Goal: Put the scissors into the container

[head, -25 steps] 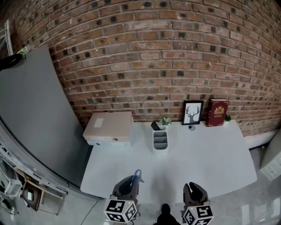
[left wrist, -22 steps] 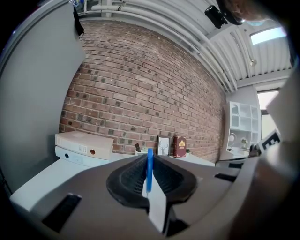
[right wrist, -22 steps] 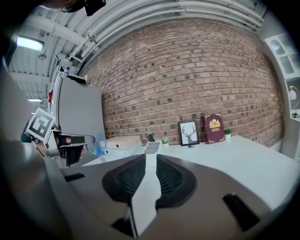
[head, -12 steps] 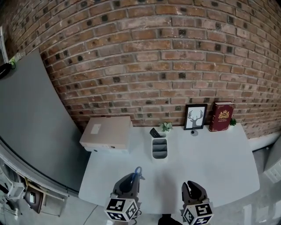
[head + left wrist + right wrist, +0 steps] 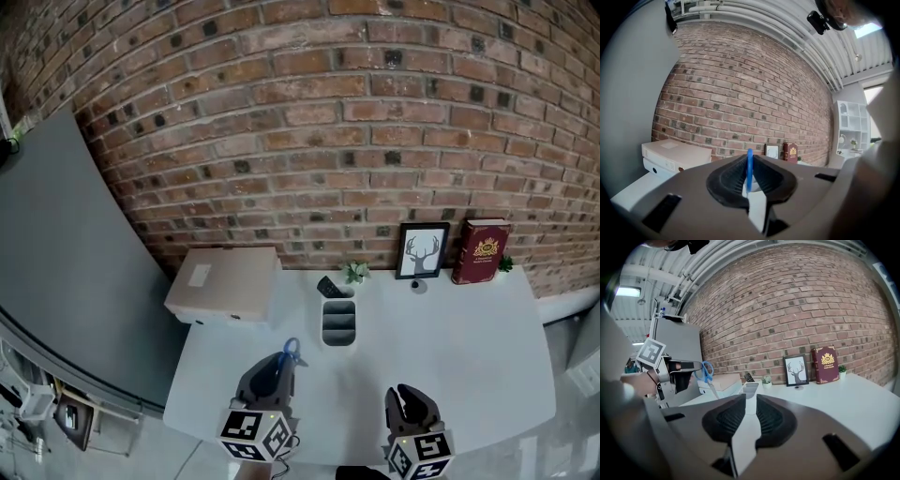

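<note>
Blue-handled scissors (image 5: 292, 350) stick out of my left gripper (image 5: 281, 364), which is shut on them above the front of the white table (image 5: 450, 347). In the left gripper view a blue handle loop (image 5: 749, 165) stands edge-on between the pads. The right gripper view shows the scissors (image 5: 708, 376) hanging blades-down from the handles. The container (image 5: 339, 322), a pale desk organizer with compartments, stands a little beyond and to the right of the scissors. My right gripper (image 5: 412, 398) hovers at the front right, narrowly open and holding nothing, and the container (image 5: 750, 389) shows through its gap.
A beige box (image 5: 225, 284) lies at the back left. Along the brick wall stand a dark object (image 5: 328, 286), a small plant (image 5: 355, 272), a framed deer picture (image 5: 420, 250) and a red book (image 5: 481, 251). A grey panel (image 5: 66, 244) borders the table on the left.
My left gripper has carried the scissors forward, closer to the container. The right gripper has stayed about where it was.
</note>
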